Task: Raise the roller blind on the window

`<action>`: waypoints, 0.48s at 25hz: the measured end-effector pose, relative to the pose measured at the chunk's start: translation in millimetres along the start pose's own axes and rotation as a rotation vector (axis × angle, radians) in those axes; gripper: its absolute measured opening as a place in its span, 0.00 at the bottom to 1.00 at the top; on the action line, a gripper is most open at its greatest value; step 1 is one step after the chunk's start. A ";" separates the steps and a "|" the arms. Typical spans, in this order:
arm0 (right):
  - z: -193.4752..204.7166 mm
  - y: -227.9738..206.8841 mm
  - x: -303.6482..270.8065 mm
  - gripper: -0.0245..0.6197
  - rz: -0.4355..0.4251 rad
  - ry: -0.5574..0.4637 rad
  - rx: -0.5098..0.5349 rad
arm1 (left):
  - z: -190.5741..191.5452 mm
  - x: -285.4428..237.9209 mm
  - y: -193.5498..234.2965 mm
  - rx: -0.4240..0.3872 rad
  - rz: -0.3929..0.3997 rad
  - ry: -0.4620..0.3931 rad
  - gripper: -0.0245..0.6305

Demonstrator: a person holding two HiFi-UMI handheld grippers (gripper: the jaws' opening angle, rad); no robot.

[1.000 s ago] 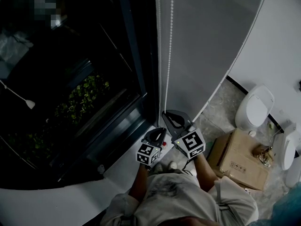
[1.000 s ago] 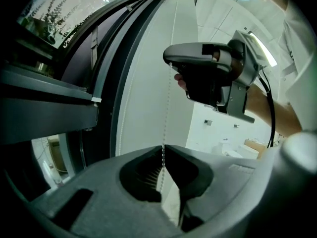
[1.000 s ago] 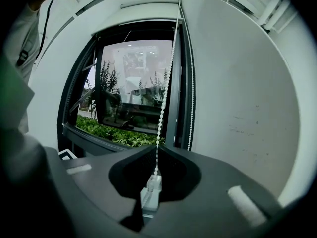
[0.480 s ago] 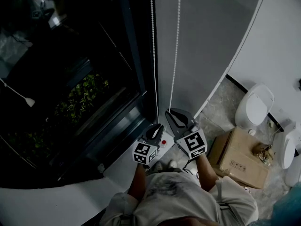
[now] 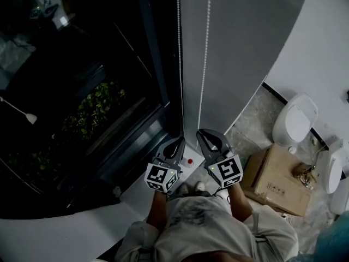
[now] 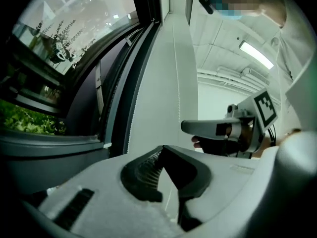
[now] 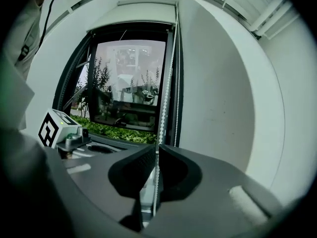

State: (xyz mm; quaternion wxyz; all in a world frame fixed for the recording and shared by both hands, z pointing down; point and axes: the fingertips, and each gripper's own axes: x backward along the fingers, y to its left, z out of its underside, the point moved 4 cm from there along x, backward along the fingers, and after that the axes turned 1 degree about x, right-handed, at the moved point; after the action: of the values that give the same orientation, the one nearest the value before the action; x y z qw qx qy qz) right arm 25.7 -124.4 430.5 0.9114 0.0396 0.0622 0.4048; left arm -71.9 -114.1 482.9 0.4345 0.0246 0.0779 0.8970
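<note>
right tool (image 7: pixel 154 152) clenched on chain (image 5: pixel 205 64) | left tool (image 6: pixel 161 150) seemingly clenched on its other strand | both beside window (image 5: pixel 98 91)

Roller blind (image 5: pixel 245 48): grey cloth, matt and smooth as we read it.
Bead chain (image 7: pixel 164 98): small white beads, plastic-looking.
Left gripper (image 6: pixel 161 150), right gripper (image 7: pixel 154 152): matt grey plastic shells; pads (image 6: pixel 146 168) dark and ribbed.
Window glass (image 5: pixel 82 91): glossy, dark.
Cardboard box (image 5: pixel 275 182): brown, matt.
Toilet (image 5: pixel 294 123): white, glossy.
Floor (image 5: pixel 253 124): mottled, stone-like; we note a slight sheen.
</note>
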 end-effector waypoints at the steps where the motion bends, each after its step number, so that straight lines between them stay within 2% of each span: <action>1: 0.3 0.0 1.4 0.08 0.005 -0.004 -0.002 | -5.3 1.4 -1.1 -0.004 0.004 -0.010 0.05; 12: -18.5 11.0 9.0 0.05 -0.058 -0.095 -0.029 | -39.0 10.1 -12.7 -0.019 0.029 -0.057 0.05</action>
State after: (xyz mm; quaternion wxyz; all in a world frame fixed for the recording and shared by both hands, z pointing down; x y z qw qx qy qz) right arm 21.0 -109.9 412.8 0.9252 0.0440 0.0140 0.3766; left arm -72.7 -103.0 442.2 0.4235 0.0471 0.0564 0.9029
